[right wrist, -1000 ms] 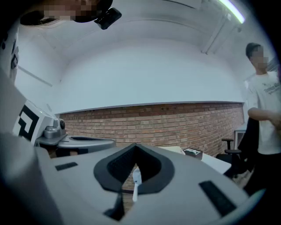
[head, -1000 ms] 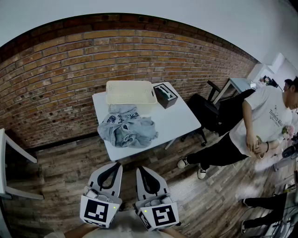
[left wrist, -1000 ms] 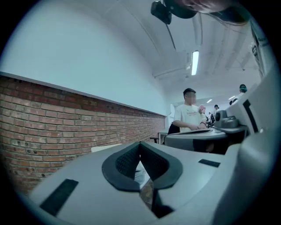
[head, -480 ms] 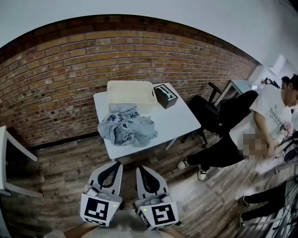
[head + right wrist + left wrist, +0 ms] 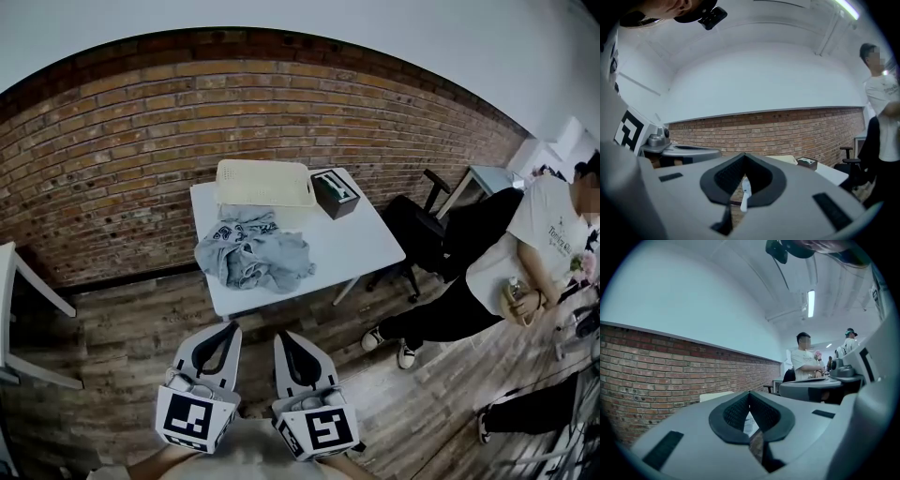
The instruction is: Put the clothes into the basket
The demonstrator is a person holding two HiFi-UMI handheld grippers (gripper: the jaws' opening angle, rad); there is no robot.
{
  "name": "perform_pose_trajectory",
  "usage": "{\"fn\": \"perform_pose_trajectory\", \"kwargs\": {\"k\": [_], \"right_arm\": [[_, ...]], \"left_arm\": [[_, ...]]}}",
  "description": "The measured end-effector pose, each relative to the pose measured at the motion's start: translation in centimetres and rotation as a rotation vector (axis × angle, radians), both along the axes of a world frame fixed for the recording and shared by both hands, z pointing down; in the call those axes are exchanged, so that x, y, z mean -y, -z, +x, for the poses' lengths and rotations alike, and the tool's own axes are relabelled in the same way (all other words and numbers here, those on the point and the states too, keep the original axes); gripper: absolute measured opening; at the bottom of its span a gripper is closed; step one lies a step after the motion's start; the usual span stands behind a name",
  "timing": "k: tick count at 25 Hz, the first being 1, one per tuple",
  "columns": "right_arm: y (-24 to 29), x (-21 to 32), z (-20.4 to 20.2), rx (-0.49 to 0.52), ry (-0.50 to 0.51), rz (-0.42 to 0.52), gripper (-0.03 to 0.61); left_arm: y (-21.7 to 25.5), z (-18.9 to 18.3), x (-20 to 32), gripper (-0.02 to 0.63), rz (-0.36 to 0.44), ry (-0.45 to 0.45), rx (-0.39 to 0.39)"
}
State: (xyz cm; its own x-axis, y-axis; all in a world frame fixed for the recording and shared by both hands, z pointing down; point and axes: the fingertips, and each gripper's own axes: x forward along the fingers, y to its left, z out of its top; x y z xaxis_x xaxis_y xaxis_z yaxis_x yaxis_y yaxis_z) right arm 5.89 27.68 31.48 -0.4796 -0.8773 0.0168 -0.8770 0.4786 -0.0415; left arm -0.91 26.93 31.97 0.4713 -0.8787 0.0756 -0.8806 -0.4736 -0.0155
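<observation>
Both pairs of jaws are clenched with nothing between them. In the left gripper view the left gripper (image 5: 749, 397) has its dark pads pressed tip to tip. The right gripper view shows the same of the right gripper (image 5: 744, 157). A thin pale sliver shows through the slit under each pair of pads. It is probably the edge of the surface, but it is too narrow to be sure.

From the head view, the left gripper (image 5: 226, 330) and right gripper (image 5: 285, 339) sit side by side, close together, tips pointing the same way over the wooden floor (image 5: 122, 337).

The clothes (image 5: 251, 258), a crumpled grey heap, lie straight ahead of the jaws and well apart from them. They sit on the near half of the white surface (image 5: 361, 246), slightly nearer the left jaws' line. Beyond the heap, farther from the jaws, stands the cream basket (image 5: 264, 184), with the clothes' far edge just beside its near wall. A dark box (image 5: 335, 193) sits to the right of the basket. A brick wall (image 5: 141, 141) runs behind the surface.

Off to the right of the right jaws, well away, are an office chair (image 5: 419, 225) and a person (image 5: 525, 253) in a white shirt.
</observation>
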Motion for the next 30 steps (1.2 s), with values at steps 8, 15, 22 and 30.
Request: {"fn": "perform_pose_trajectory", "kwargs": {"k": [8,15,22,30], "right_arm": [[-0.6,-0.5,0.6,0.002,0.022,-0.021,0.003],[-0.8,0.2,0.5,-0.001,0.02,-0.014,0.003],[-1.0,2.0,-0.3,-0.017,0.016,-0.008,0.005],[-2.1,5.7,-0.8,-0.033,-0.014,-0.035,0.004]], "left_arm": [[-0.6,0.2,-0.7,0.006,-0.013,0.033,-0.003],[-0.9,-0.1,-0.1,0.006,-0.01,0.031,-0.001],[-1.7,-1.5,2.0,0.006,-0.026,0.038,-0.02],[-2.7,-2.2,5.8,0.006,-0.054,0.013,-0.029]]}}
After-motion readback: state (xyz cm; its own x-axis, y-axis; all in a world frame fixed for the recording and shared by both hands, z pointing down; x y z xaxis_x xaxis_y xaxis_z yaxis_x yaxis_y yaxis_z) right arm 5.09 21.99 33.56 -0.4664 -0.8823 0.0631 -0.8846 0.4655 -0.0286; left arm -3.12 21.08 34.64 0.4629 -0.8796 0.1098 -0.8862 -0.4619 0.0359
